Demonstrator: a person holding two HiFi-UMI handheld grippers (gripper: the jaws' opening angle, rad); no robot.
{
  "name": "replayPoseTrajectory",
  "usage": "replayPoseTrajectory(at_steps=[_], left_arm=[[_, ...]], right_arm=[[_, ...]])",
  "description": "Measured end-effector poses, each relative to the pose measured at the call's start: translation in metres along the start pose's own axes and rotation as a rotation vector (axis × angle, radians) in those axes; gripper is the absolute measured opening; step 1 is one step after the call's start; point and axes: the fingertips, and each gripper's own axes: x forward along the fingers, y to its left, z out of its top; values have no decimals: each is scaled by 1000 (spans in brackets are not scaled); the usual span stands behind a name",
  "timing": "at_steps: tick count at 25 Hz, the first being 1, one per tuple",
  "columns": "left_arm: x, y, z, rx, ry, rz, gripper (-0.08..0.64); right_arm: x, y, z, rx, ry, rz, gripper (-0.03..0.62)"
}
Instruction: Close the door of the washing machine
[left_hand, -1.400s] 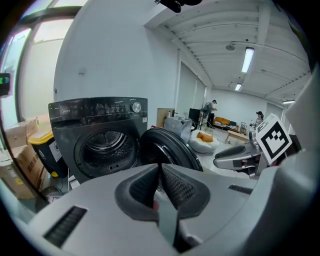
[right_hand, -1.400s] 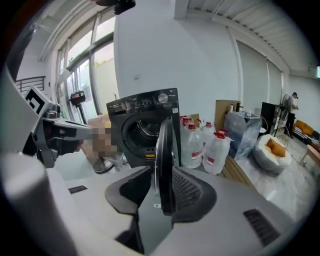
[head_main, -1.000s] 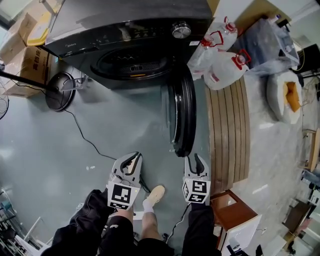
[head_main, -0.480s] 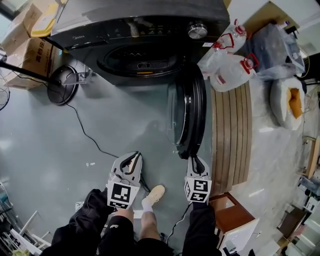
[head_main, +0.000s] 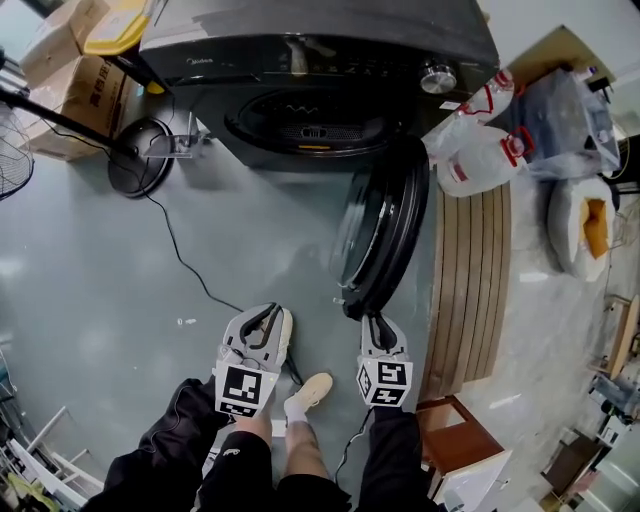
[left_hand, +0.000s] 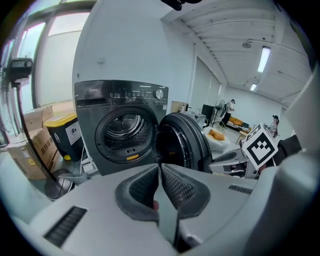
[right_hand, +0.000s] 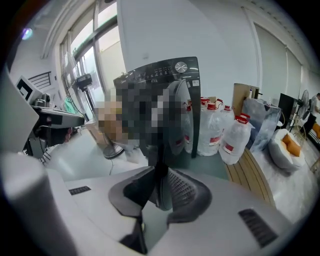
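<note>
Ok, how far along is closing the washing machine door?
Nothing is finished yet: the door stands swung wide from the drum opening. In hand: the right gripper has the door's outer edge between its jaws, which are opening a little. The left gripper is shut and empty. Left to do: swing the door round until it latches.

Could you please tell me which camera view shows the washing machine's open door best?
The left gripper view: the door shows its inner face, swung open beside the drum. The head view sees it from above, nearly edge-on. The right gripper view shows only its edge, partly under a mosaic patch.
</note>
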Motion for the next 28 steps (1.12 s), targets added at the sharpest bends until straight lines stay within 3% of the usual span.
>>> replayPoseTrajectory(at_steps=[9, 28], left_arm=[[-19, 48, -7, -44, -11, 59, 38], [-33, 147, 6, -105, -42, 109, 38]], right_arm=[[26, 60, 17, 34, 9, 35, 101], [77, 142, 52, 92, 45, 55, 117]])
